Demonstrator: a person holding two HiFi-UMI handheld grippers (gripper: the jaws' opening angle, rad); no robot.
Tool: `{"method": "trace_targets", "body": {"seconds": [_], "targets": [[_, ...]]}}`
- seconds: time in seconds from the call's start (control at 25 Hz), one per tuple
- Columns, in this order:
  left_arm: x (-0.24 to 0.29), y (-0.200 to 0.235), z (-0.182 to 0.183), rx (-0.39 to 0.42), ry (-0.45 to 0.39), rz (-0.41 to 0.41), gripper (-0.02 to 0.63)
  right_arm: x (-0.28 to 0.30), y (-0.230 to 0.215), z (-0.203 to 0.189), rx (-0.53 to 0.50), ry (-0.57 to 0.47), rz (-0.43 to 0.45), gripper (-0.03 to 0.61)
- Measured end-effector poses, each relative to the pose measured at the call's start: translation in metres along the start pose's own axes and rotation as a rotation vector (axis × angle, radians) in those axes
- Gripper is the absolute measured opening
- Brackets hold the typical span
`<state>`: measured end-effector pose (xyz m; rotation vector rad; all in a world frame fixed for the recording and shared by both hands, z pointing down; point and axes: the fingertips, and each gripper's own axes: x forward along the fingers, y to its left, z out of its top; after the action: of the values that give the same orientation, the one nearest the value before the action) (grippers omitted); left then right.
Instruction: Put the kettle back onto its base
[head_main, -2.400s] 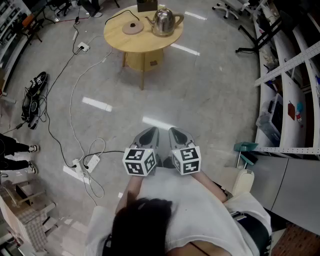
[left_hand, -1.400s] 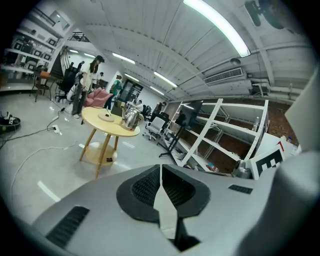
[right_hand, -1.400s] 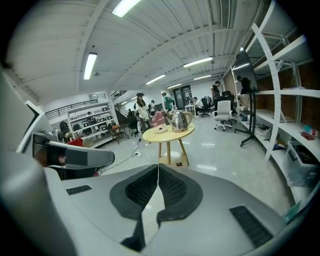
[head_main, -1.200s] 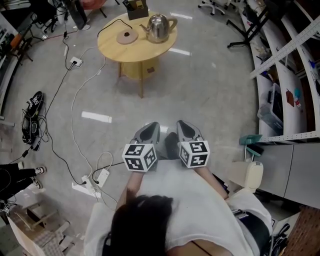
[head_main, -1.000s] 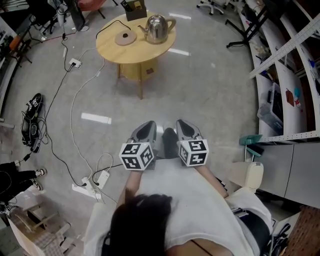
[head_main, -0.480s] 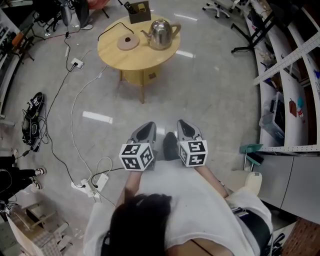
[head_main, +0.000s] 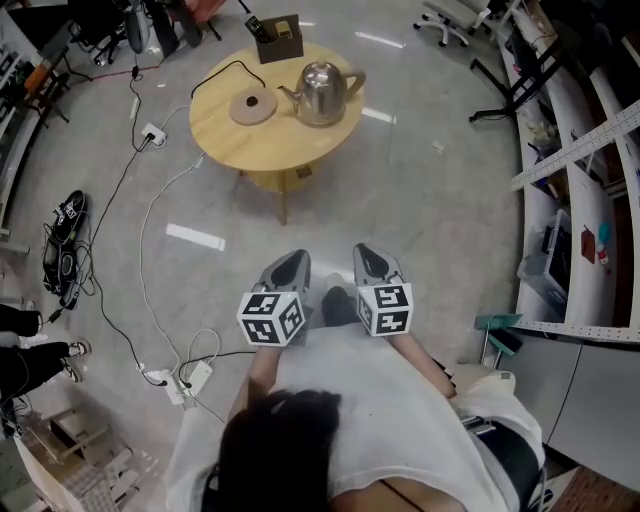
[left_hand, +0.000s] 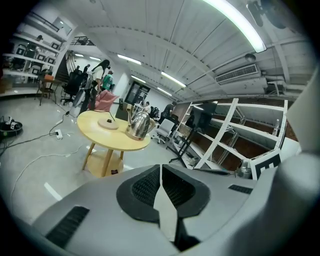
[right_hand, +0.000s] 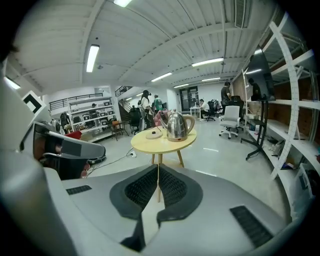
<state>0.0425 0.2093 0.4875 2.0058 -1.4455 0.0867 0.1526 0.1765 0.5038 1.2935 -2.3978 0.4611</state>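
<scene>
Grey polished workshop floor (head_main: 430, 230), round wooden table (head_main: 250, 150) well ahead of both grippers. Task not yet started, nothing touched.

Stainless kettle (head_main: 325, 92) upright on table's right half, spout turned toward the base (head_main: 252, 107), handle on the side away from it. Base flat on table's left-centre, near the kettle but apart. Black cord (head_main: 215, 72) from base off table's left edge. Small wooden box (head_main: 279, 38) at table's far edge, behind both. White power strip (head_main: 152, 132) and loose cables on floor left of table.

Left gripper (head_main: 290, 262): jaws pressed together, nothing between. Right gripper (head_main: 368, 252): same, closed and empty. Both low and side by side, well short of the table, pointed roughly at it.

Likely risks:
- Closed jaws need opening before reaching the handle; otherwise a bump and a shoved kettle.
- Off-centre grip on handle: probable tilt or swing, possible spill if filled (contents not visible).
- Light base may slide if kettle lands skewed, or if cord gets snagged.
- Missing the base's centre connector: kettle left perched crooked.
- Box behind could get knocked on an overreach.
- Floor cables left of table: possible trip hazard.
</scene>
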Motion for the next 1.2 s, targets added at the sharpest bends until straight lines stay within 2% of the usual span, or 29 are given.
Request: {"method": "trace_targets", "body": {"seconds": [0.4, 0.6, 0.8, 1.2], "targets": [[0.062, 0.003, 0.037, -0.007, 0.001, 0.046, 0.037, 0.053, -0.052, 0.028, 0.057, 0.013, 0.061, 0.028], [0.093, 0.009, 0.056, -0.052, -0.019, 0.079, 0.037, 0.080, -0.081, 0.050, 0.043, 0.004, 0.088, 0.028], [0.122, 0.006, 0.070, -0.043, -0.031, 0.087, 0.037, 0.104, -0.106, 0.065, 0.026, 0.004, 0.101, 0.028], [0.147, 0.014, 0.086, -0.079, -0.051, 0.104, 0.037, 0.133, -0.124, 0.075, 0.031, 0.010, 0.112, 0.028]]}}
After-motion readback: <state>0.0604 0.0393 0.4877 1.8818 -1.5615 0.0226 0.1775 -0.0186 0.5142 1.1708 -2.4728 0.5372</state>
